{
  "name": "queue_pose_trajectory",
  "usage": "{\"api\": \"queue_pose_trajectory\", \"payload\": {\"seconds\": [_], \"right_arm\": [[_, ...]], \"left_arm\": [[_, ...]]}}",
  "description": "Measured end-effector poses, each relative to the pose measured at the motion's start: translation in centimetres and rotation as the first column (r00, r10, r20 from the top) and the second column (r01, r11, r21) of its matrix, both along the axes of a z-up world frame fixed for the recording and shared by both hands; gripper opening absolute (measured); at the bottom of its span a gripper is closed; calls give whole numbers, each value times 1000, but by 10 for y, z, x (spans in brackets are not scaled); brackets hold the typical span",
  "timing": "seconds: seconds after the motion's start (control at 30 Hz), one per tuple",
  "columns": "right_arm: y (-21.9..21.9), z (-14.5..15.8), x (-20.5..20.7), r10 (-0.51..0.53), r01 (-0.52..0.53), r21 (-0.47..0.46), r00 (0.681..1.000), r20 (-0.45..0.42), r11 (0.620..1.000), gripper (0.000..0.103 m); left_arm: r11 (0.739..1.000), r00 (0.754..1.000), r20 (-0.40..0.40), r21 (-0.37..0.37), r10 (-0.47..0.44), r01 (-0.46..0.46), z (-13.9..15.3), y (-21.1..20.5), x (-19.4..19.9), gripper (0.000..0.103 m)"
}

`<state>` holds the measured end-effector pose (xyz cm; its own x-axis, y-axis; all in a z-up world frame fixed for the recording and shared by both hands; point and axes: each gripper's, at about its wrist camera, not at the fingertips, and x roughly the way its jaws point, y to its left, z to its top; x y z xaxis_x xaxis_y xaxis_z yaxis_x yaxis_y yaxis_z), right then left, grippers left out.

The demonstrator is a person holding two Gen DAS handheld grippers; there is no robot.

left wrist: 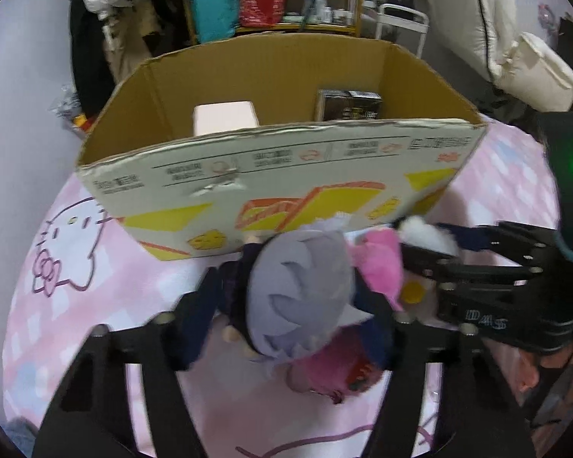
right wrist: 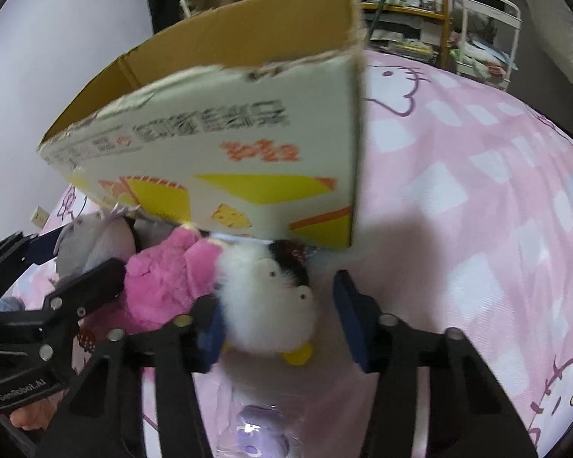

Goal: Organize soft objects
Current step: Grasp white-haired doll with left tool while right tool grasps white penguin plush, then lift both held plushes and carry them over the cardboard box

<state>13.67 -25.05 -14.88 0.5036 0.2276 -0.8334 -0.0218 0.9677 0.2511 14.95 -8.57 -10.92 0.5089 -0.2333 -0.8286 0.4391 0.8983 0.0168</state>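
Observation:
On the pink bed sheet [left wrist: 107,305], several plush toys lie against the front of a cardboard box [left wrist: 279,175]. My left gripper [left wrist: 290,286] is shut on a grey-haired doll in dark clothes [left wrist: 301,294], with a pad against each side. A pink plush [left wrist: 378,267] lies to its right, and a pink-haired doll [left wrist: 336,374] lies under it. My right gripper [right wrist: 277,294] straddles a white fluffy plush [right wrist: 271,305]. Its left pad touches the fur. A gap shows beside the right pad [right wrist: 349,320]. The right gripper [left wrist: 435,244] also shows in the left wrist view.
The box stands open at the top, with a pale pink carton [left wrist: 225,116] and a dark carton [left wrist: 347,105] inside. A plastic-wrapped purple item [right wrist: 256,431] lies under the right gripper. Shelves [left wrist: 271,4] and hanging clothes stand behind the bed. Bare sheet [right wrist: 477,229] lies right of the box.

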Motion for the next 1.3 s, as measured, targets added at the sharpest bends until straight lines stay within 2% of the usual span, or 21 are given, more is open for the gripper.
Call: {"api": "queue_pose_trajectory", "payload": {"seconds": [0.17, 0.53, 0.67, 0.8, 1.1, 1.2, 1.3], "right_arm": [[11, -4, 4, 34, -34, -37, 999, -9, 999, 38], [7, 9, -9, 7, -5, -33, 999, 42, 999, 37], [-1, 15, -18, -18, 20, -31, 998, 58, 999, 37], [-6, 27, -31, -44, 46, -12, 993, 107, 999, 37], [-1, 63, -53, -45, 62, -63, 972, 232, 996, 37], [3, 81, -62, -51, 77, -74, 951, 305, 994, 37], [9, 99, -69, -39, 75, -85, 931, 363, 994, 37]], "left_arm": [[1000, 1000, -1, -8, 7, -7, 1, 1, -2, 54], [995, 996, 8, -61, 84, -84, 8, 22, -3, 53], [993, 993, 43, -63, 108, -105, 16, 28, -9, 53], [991, 993, 34, -71, 113, -111, 22, 32, -14, 53], [991, 984, 135, -78, 118, -108, 52, 43, -43, 52], [993, 967, 229, -52, 113, -104, 69, 46, -61, 52], [991, 950, 284, -81, 129, -110, 87, 53, -74, 52]]}}
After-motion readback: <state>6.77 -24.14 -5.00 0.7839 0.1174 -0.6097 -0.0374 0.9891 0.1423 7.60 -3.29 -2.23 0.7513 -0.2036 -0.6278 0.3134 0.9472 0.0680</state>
